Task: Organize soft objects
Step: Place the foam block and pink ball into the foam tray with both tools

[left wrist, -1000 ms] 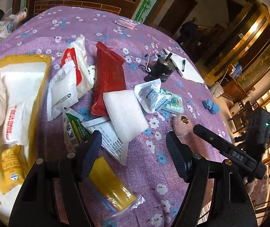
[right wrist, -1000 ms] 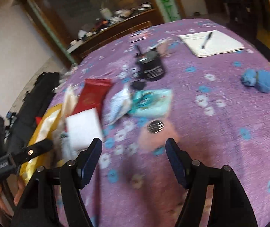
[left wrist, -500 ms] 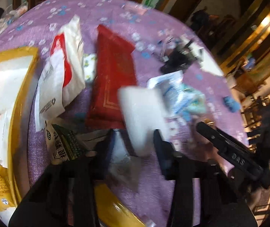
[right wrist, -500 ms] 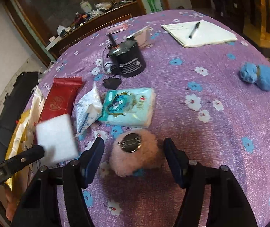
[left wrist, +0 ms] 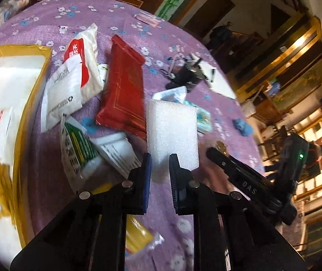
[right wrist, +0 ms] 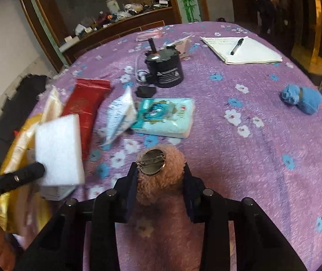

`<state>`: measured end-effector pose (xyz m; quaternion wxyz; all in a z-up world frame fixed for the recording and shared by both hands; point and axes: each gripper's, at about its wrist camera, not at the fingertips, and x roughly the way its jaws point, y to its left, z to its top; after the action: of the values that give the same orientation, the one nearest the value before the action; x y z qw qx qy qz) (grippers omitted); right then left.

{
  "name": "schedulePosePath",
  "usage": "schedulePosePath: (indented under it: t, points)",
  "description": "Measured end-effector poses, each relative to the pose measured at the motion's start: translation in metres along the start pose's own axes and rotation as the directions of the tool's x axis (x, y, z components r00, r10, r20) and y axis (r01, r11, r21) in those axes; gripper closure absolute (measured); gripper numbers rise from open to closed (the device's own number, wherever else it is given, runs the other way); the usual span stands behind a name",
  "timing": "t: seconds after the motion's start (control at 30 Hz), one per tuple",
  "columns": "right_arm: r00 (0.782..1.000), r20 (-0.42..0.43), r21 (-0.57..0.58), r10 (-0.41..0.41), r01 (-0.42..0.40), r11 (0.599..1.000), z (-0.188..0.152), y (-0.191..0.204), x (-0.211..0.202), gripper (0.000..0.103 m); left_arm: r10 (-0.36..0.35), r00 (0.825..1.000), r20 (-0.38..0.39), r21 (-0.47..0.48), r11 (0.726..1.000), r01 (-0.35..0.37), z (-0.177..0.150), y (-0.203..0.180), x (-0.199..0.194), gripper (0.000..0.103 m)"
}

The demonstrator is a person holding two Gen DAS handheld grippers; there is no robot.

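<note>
My left gripper (left wrist: 159, 164) is shut on the near edge of a white foam block (left wrist: 172, 133) and holds it off the purple flowered tablecloth (left wrist: 48, 22); the block also shows in the right wrist view (right wrist: 58, 149). My right gripper (right wrist: 159, 176) is shut on a pink fuzzy plush (right wrist: 158, 176) with a round metal pin back, low over the cloth. A blue plush (right wrist: 302, 98) lies far right. A tissue pack (right wrist: 164, 117) lies ahead of the pink plush.
A red packet (left wrist: 122, 90), white pouches (left wrist: 75, 74), a green-printed bag (left wrist: 79, 151) and a yellow-edged mailer (left wrist: 7, 103) lie at left. A black cylinder (right wrist: 164, 67) with wires and a notebook with pen (right wrist: 243, 49) sit at the back.
My left gripper closed on the foam block and lifted it. My right gripper moved forward and closed on the pink plush.
</note>
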<state>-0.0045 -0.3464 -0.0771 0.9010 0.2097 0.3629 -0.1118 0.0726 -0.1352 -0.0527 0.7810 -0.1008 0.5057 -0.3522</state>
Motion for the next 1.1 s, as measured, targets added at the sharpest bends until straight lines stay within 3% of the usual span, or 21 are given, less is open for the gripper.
schedulePosePath:
  t: [0.33,0.47,0.73,0.87,1.1]
  points:
    - [0.998,0.009,0.013,0.059,-0.059,0.998,-0.002,0.018,-0.008,0.068,-0.086,0.996,0.006,-0.057,0.995,0.086,-0.015,0.011,-0.027,0.088]
    - [0.993,0.032,0.003,0.111,-0.111,0.994,-0.002,0.028,-0.016,0.068,-0.071,0.994,0.080,-0.083,0.994,0.077,-0.017,0.024,-0.054,0.088]
    - [0.976,0.034,-0.083,0.216,-0.213,0.974,0.006,0.082,-0.023,0.068,-0.069,0.974,0.214,-0.131,0.987,0.098,-0.018,0.050,-0.112,0.088]
    - [0.962,0.026,-0.137,0.270,-0.264,0.955,0.011,0.111,-0.022,0.068,-0.032,0.960,0.277,-0.169,0.982,0.081,-0.017,0.071,-0.141,0.088]
    - [0.929,-0.025,-0.205,0.370,-0.367,0.907,0.012,0.161,-0.010,0.068,0.098,0.933,0.346,-0.269,0.963,-0.002,-0.014,0.120,-0.179,0.088]
